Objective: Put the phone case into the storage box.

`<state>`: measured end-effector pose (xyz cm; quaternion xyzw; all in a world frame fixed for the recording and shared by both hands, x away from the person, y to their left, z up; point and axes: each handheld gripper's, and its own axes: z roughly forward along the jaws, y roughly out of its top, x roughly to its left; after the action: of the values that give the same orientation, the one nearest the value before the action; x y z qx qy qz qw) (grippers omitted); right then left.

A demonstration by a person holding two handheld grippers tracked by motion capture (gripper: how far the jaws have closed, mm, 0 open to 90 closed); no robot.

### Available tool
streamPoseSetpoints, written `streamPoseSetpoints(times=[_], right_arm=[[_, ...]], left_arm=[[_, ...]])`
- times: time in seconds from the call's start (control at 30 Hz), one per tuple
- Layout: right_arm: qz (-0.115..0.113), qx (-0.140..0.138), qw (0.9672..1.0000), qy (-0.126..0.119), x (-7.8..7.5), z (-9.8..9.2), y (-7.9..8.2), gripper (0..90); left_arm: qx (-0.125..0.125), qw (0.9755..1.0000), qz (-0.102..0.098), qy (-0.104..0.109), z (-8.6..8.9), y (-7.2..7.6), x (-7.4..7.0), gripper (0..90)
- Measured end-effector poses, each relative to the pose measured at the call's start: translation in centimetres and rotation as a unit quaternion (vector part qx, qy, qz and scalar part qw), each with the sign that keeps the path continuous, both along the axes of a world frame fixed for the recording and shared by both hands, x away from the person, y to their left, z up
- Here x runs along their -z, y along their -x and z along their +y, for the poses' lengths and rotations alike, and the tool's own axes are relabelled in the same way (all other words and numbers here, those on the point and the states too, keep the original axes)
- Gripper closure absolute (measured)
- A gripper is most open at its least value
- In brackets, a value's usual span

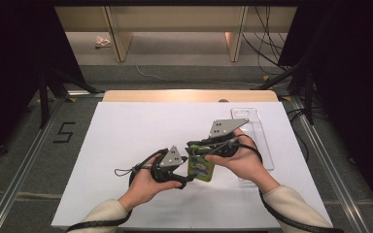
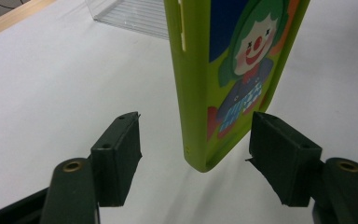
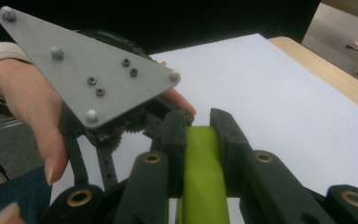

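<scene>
Lime-green and smooth, the flat case point(image 2: 223, 84) with its printed clown hangs edge-on, pinched between your right gripper's point(image 3: 199, 122) jaws. Your left gripper's point(image 2: 193, 140) jaws stand spread either side of its rounded lower end, not touching. Beyond them, a ribbed clear tray point(image 1: 261, 131) lies on the white bench point(image 1: 126, 131).

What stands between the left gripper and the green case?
Nothing visible. The case hangs upright, clamped by the right gripper, and its lower end already sits in the gap of the left gripper, apart from both pads.
</scene>
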<state>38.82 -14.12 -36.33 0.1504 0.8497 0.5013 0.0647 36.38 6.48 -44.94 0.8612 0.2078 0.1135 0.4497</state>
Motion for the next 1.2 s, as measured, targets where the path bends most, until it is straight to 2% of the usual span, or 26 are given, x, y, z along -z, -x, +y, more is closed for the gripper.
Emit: streamPoseSetpoints(times=[0.23, 0.33, 0.5, 1.2], right_arm=[[0.002, -0.003, 1.0, -0.003, -0.03, 0.07, 0.03, 77.5], [0.004, -0.006, 1.0, -0.004, -0.01, 0.13, 0.07, 77.6], [0.008, -0.008, 0.9999, -0.008, -0.05, 0.2, 0.13, 77.6], [0.013, -0.009, 0.9997, -0.019, -0.18, 0.02, 0.03, 77.6]], left_arm=[[0.007, 0.9999, 0.009, -0.002, -0.08, -0.03, 0.3, 40.0], [0.013, 0.9996, 0.022, 0.009, -0.14, -0.12, 0.4, 41.7], [0.021, 0.9992, 0.029, 0.015, -0.08, -0.25, 0.46, 46.9], [0.041, 0.9987, 0.029, 0.013, -0.04, -0.32, 0.35, 62.9]])
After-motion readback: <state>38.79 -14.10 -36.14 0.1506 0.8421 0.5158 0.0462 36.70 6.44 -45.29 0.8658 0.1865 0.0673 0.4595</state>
